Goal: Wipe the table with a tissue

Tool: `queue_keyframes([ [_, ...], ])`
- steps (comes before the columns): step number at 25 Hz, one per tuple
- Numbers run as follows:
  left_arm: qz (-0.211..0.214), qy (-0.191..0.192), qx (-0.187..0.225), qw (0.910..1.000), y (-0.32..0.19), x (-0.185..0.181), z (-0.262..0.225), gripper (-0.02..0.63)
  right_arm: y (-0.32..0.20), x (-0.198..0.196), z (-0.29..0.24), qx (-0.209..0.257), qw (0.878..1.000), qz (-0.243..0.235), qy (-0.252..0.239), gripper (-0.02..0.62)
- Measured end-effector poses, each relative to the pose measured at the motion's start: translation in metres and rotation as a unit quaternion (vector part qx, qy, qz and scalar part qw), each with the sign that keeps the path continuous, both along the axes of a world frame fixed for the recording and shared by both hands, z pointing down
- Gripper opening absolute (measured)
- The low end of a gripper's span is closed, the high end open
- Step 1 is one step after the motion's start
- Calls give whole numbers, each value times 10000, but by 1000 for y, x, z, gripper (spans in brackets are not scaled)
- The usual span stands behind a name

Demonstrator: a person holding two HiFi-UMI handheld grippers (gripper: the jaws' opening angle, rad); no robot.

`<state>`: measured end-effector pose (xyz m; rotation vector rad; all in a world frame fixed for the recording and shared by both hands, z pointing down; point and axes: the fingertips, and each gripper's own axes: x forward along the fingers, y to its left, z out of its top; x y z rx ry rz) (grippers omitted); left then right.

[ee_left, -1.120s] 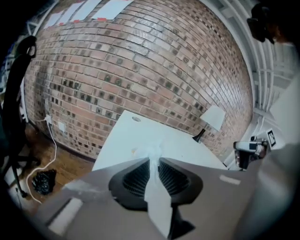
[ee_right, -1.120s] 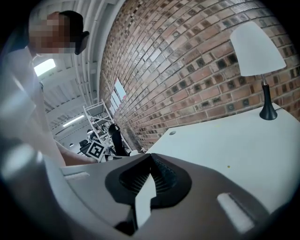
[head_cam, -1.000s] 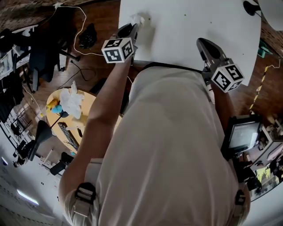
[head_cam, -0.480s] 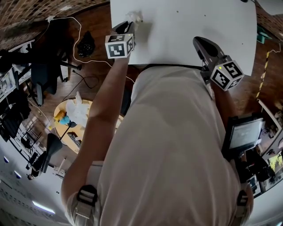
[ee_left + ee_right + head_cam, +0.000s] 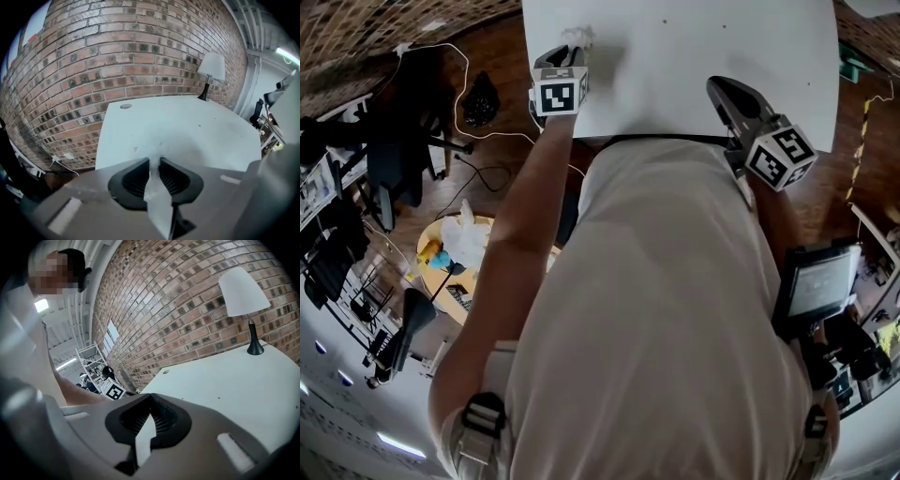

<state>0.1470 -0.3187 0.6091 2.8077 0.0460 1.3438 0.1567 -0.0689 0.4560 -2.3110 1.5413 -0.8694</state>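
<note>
A white tissue point(image 5: 578, 37) is bunched on the white table point(image 5: 694, 47) near its left front corner. My left gripper point(image 5: 570, 51) points steeply down on it, shut on the tissue. In the left gripper view a strip of the tissue point(image 5: 153, 176) runs between the ribbed pads point(image 5: 136, 176) of that gripper point(image 5: 155, 160) and touches the table point(image 5: 187, 126); these jaws have just been opening a little, with the tissue still between them. My right gripper point(image 5: 722, 87) hovers over the table's front edge, shut point(image 5: 150, 398) and holding nothing.
A white lamp point(image 5: 211, 70) on a black stem stands at the table's far corner, shown too in the right gripper view as the lamp point(image 5: 243, 291). On the floor to the left are a round wooden table point(image 5: 492, 225) with clutter, cables and chairs. A monitor point(image 5: 820, 286) stands at the right.
My left gripper has rolled so its marker cube faces up squarely, and has tipped down with the tissue at the table's left corner. The right gripper has kept still.
</note>
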Motion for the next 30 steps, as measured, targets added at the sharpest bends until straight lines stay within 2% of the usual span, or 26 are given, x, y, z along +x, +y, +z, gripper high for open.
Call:
queue_keyframes([
  [3,-49,-108,202,9997,-4,1,4,110,6,-1,1,7,10000,72,-8,8],
  [5,-103,-166,191,9996,-2,1,5,115,12,-1,2,9,9999,137,-21,8],
  [10,-234,-234,4,9995,5,4,6,64,21,-1,3,45,9996,275,-42,8],
  [18,-364,-209,-281,9987,10,7,6,63,27,1,2,63,9992,384,-51,8],
  [22,-228,-122,-359,9990,28,13,6,66,28,1,2,77,9991,405,-42,8],
  [30,389,-167,-678,9968,84,11,9,66,25,0,0,75,9992,394,1,8],
])
